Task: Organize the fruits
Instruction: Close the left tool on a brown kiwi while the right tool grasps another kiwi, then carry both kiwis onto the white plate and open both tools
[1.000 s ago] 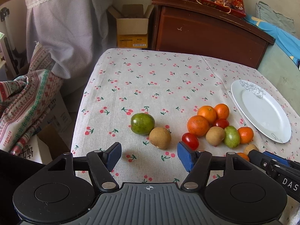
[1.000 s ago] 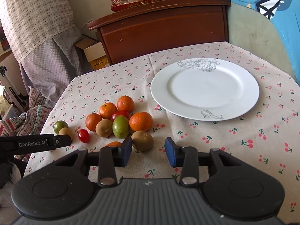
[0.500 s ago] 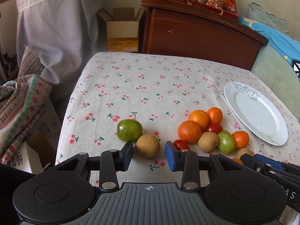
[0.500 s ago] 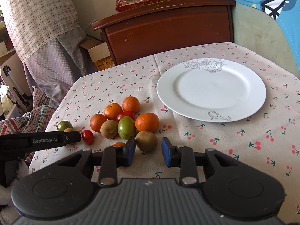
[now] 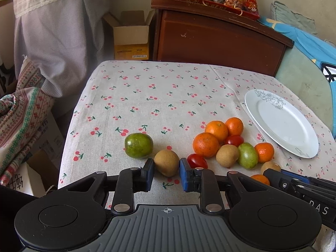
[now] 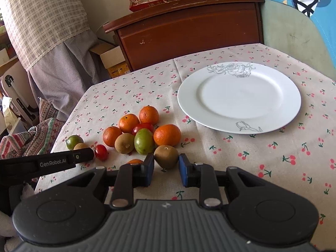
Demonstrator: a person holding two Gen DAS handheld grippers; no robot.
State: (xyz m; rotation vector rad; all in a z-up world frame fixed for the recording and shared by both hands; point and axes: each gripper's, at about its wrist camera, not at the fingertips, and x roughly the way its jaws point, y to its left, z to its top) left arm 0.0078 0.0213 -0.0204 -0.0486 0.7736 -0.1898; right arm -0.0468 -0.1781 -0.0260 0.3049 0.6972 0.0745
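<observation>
**Brown-skinned kiwis go first as both claws bracket fruit**

Brown and fuzzy, two kiwis sit on the cherry-print cloth (image 5: 159, 96), each framed by a claw. The left gripper (image 5: 166, 168) has its blue pads against both flanks of the left kiwi (image 5: 166, 162), apparently pinching it, just beside a round green fruit (image 5: 138, 145). The right gripper (image 6: 166, 166) is pressed the same way on the right kiwi (image 6: 166, 156), at the near edge of the main pile and well short of the white plate (image 6: 184, 96), which holds nothing.

These fruits look light and fairly firm, but ripe flesh likely bruises, so a gentle squeeze across the widest middle seems safest. The fuzz should resist slipping. The oval shape may roll if gripped near an end.

The count on the cloth:
- five oranges (image 6: 167, 137), one half hidden behind the right claw
- three kiwis, including a third kiwi (image 6: 124, 142) in the pile
- two green fruits
- two tomatoes (image 6: 101, 152)

That makes twelve pieces.
</observation>
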